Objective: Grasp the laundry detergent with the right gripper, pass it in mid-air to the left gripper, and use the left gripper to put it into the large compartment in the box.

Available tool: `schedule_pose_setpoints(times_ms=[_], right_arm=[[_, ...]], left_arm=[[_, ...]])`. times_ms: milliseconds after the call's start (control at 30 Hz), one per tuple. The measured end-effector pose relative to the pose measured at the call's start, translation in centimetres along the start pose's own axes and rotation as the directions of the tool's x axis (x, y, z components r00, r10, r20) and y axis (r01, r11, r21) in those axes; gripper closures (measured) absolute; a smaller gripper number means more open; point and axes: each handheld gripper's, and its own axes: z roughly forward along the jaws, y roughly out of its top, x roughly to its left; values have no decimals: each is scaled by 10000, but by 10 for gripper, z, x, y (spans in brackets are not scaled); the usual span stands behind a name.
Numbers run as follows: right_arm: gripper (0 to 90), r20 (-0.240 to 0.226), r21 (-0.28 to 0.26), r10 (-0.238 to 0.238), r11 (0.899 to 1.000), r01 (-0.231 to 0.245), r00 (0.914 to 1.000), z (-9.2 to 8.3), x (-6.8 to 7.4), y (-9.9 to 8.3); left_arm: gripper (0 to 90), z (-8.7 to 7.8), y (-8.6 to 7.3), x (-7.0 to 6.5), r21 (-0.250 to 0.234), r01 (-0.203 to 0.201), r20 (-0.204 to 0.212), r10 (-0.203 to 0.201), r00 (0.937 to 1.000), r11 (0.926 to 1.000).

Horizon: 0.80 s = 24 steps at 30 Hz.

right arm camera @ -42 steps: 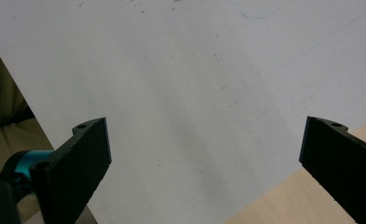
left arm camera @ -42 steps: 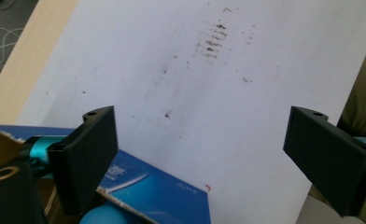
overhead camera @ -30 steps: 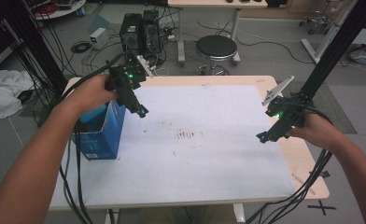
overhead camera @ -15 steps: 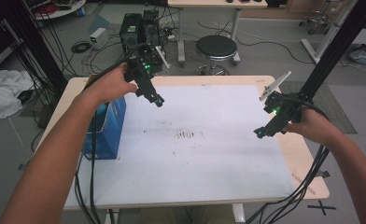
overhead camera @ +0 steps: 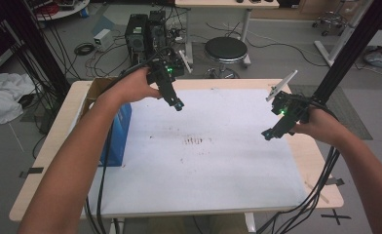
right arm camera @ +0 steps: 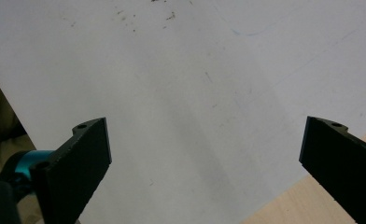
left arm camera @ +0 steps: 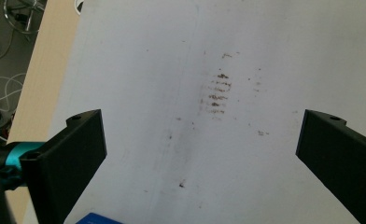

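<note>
Both claws are spread wide and empty. The blue box (overhead camera: pixel 117 136) lies at 8 o'clock from the left claw (overhead camera: pixel 178 105), well apart from the right claw (overhead camera: pixel 267 134); the left hand is nearer.

A wide white sheet (overhead camera: pixel 203 161) covers the tabletop (overhead camera: pixel 315 161), bare and flat between both raised claws. A blue box (overhead camera: pixel 115 134) stands as the lone obstacle along the left edge.

Lighting: even, soft, overhead; white sheet (overhead camera: pixel 203 161) bright without glare. Shadows: faint, diffuse. Focus: slightly soft throughout; black jaws blurred at gripper views' bottom edges.
</note>
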Motion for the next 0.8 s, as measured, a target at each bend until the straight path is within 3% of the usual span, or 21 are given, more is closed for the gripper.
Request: schedule_pose_setpoints(times_ms=[333,800], right_arm=[[11,-11,91,3,10000,-3,10000,2,-2,1],[11,-63,113,-64,9999,65,10000,4,-1,3]], left_arm=[[17,12,10,-8,-40,-497,335,498,9982,9988],[17,14,11,-9,-19,-584,412,584,9974,9983]])
